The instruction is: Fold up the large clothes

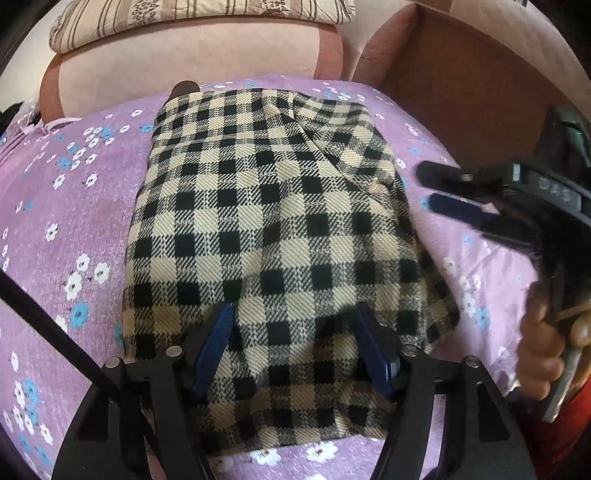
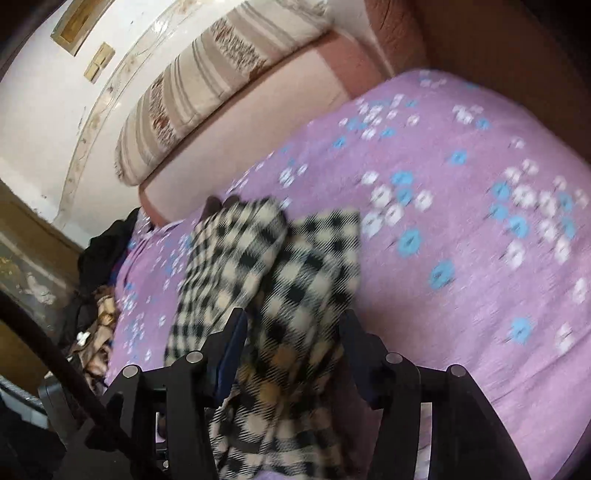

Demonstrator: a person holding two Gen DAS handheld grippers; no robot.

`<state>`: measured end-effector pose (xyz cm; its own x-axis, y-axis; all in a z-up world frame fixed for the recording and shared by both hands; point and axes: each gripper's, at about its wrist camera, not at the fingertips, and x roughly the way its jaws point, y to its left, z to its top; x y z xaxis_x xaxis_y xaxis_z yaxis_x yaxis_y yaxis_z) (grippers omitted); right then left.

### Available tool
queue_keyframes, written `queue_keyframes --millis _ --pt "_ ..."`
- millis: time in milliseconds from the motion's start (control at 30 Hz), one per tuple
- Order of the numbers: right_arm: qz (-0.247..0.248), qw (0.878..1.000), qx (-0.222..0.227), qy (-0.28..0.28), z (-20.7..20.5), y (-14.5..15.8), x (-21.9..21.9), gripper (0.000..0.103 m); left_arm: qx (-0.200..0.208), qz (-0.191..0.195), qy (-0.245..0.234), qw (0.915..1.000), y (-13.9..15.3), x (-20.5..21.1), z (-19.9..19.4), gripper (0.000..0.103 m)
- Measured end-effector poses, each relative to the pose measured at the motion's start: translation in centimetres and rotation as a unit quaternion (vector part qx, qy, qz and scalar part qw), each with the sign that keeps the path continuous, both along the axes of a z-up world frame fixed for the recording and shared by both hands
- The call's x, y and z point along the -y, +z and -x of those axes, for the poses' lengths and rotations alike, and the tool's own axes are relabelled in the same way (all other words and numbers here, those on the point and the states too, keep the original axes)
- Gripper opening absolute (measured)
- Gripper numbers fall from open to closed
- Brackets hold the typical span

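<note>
Folded garment [image 1: 273, 221] lies mid-bed, on the sheet [image 1: 74, 206]. Pillow [image 1: 192, 18] behind it, atop headboard [image 1: 192, 66]. Right tongs [image 1: 428, 188] just beside garment's right edge.

A bed [image 1: 74, 206] covered by a purple sheet [image 2: 461, 258] printed with white and blue flowers carries everything. A folded black-and-cream checked garment [image 1: 273, 236] lies flat on the sheet at the centre of the left wrist view. At 12 o'clock a pale pink headboard [image 1: 192, 62] rises, with a striped pillow [image 1: 192, 14] on top.
</note>
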<state>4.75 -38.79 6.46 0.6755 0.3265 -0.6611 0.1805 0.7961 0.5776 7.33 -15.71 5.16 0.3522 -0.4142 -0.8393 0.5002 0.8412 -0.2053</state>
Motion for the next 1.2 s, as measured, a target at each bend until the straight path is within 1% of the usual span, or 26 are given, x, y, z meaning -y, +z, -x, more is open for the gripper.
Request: queue_keyframes --millis 67,133,167,200,267,300,333,367,400,433,500,567,633,700,767,833,867,933,967,1000,1067,1167,1200 --pt "-0.015 1.000 0.000 0.014 -0.8 -0.5 -0.9 0.058 0.000 0.003 0.001 1.0000 0.3 -0.2 0.5 0.065" --pt "-0.001 1.000 -0.009 0.017 -1.3 -0.9 -1.7 0.061 0.004 0.000 -0.003 1.0000 0.3 -0.2 0.9 0.065" --pt "0.014 1.000 -0.015 0.018 -1.8 -1.0 -2.4 0.067 0.008 -0.004 -0.005 0.9999 0.4 -0.2 1.4 0.065" --pt "0.019 0.999 -0.018 0.020 -2.4 -1.2 -2.9 0.071 0.011 -0.008 -0.007 0.9999 0.3 -0.1 1.6 0.065" --pt "0.013 0.999 -0.017 0.025 -3.4 -1.5 -3.8 0.071 0.014 -0.011 -0.008 0.9998 0.5 -0.1 2.4 0.065" --pt "0.015 0.999 -0.015 0.026 -4.0 -1.6 -4.2 0.059 0.014 -0.011 -0.008 0.9998 0.7 -0.2 2.5 0.065" --pt "0.033 0.999 -0.017 0.028 -4.7 -1.5 -4.9 0.044 0.016 -0.008 -0.010 0.9998 1.2 -0.3 2.7 0.065" --pt "0.062 0.997 -0.019 0.029 -5.2 -1.0 -5.5 0.017 0.020 0.007 -0.011 0.9997 2.1 -0.9 2.9 0.064" --pt "0.078 0.996 -0.010 0.036 -5.6 -0.2 -5.9 0.010 0.025 0.023 -0.007 0.9994 3.0 -1.8 2.9 0.064" --pt "0.078 0.996 0.004 0.043 -5.8 0.6 -6.1 0.008 0.030 0.031 -0.003 0.9991 3.8 -2.2 3.1 0.064" --pt "0.087 0.993 0.053 0.056 -5.8 3.6 -6.4 0.005 0.046 0.042 0.018 0.9979 5.2 -3.8 2.7 0.064" --pt "0.085 0.992 0.076 0.061 -5.9 5.2 -5.9 0.005 0.050 0.051 0.041 0.9966 5.8 -5.2 1.5 0.064" --pt "0.090 0.992 0.071 0.049 -6.4 5.4 -4.9 0.004 0.042 0.049 0.063 0.9959 5.5 -6.2 0.1 0.064" --pt "0.106 0.993 0.045 0.024 -6.9 4.3 -3.6 0.001 0.035 0.044 0.077 0.9954 4.7 -6.6 -0.9 0.064" --pt "0.122 0.992 0.013 -0.001 -7.1 2.9 -2.3 0.001 0.025 0.037 0.081 0.9958 3.7 -6.5 -1.4 0.064" --pt "0.148 0.989 -0.015 -0.028 -7.0 2.0 -1.2 0.002 0.015 0.029 0.077 0.9965 2.6 -6.1 -1.9 0.064" --pt "0.130 0.991 -0.020 -0.026 -6.6 1.6 -0.5 0.005 0.003 0.028 0.077 0.9966 2.0 -5.9 -2.0 0.064" --pt "0.061 0.998 -0.007 0.002 -5.7 1.5 0.4 0.005 0.003 0.028 0.078 0.9965 1.4 -5.9 -1.9 0.064" --pt "0.038 0.999 0.003 0.016 -5.1 1.5 0.4 0.016 0.007 0.029 0.079 0.9964 1.4 -6.0 -1.6 0.064" --pt "0.025 0.999 0.011 0.033 -4.6 1.5 0.1 0.039 0.008 0.030 0.079 0.9964 1.4 -6.0 -1.4 0.064" --pt "0.014 0.998 0.020 0.052 -4.0 1.2 -1.0 0.060 0.006 0.033 0.083 0.9960 1.5 -6.3 -1.1 0.064" --pt "-0.001 0.997 0.005 0.075 -4.5 -0.3 -3.3 0.059 0.012 0.034 0.086 0.9956 2.0 -6.7 -0.8 0.064" --pt "0.003 0.997 0.000 0.083 -4.8 -0.9 -4.4 0.044 0.018 0.034 0.086 0.9955 2.4 -6.8 -0.7 0.064"
